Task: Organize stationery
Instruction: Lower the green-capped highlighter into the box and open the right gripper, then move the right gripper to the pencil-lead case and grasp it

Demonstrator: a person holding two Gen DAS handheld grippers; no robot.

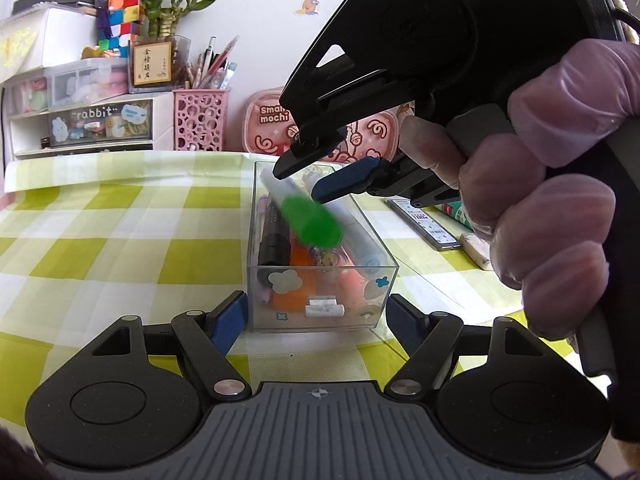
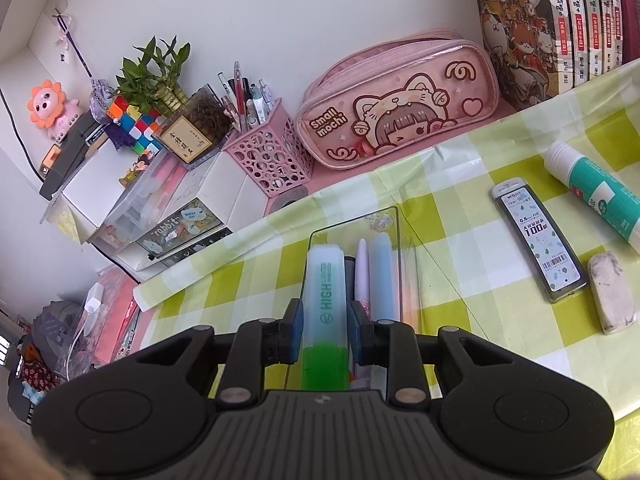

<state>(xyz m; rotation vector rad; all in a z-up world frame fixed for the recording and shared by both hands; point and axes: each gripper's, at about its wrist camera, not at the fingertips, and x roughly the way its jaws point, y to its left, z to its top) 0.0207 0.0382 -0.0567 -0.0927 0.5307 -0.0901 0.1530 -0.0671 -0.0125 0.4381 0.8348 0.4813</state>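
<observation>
Green-and-white checked cloth [image 2: 480,216] covers a desk backed by a white wall, with a pink pencil case [image 2: 396,100] and pink pen holder [image 2: 272,152] far beyond the claws. At the near edge, the left gripper [image 1: 318,312] has its 2 blue pads pressed against the side walls of a clear box [image 1: 320,280], steadying it. Over that box, the right gripper [image 2: 324,332], held by a gloved hand [image 1: 552,208], pinches a pale highlighter [image 2: 324,292] with a green cap, its barrel running forward between the pads and slanting down into the box. Beneath it lie other pens, among them a black marker [image 1: 270,240] and an orange one [image 1: 298,260]. To the right of the right claw, on the cloth, rest a lead refill case [image 2: 536,236], a glue stick [image 2: 592,192] and a worn eraser [image 2: 612,296]. The highlighter looks light, rigid and smooth, so it probably slips easily; a grip across its flat sides, near mid-barrel by the cap seam, seems safest. The box looks thin-walled and likely to slide, so squeezing it gently seems wise.
</observation>
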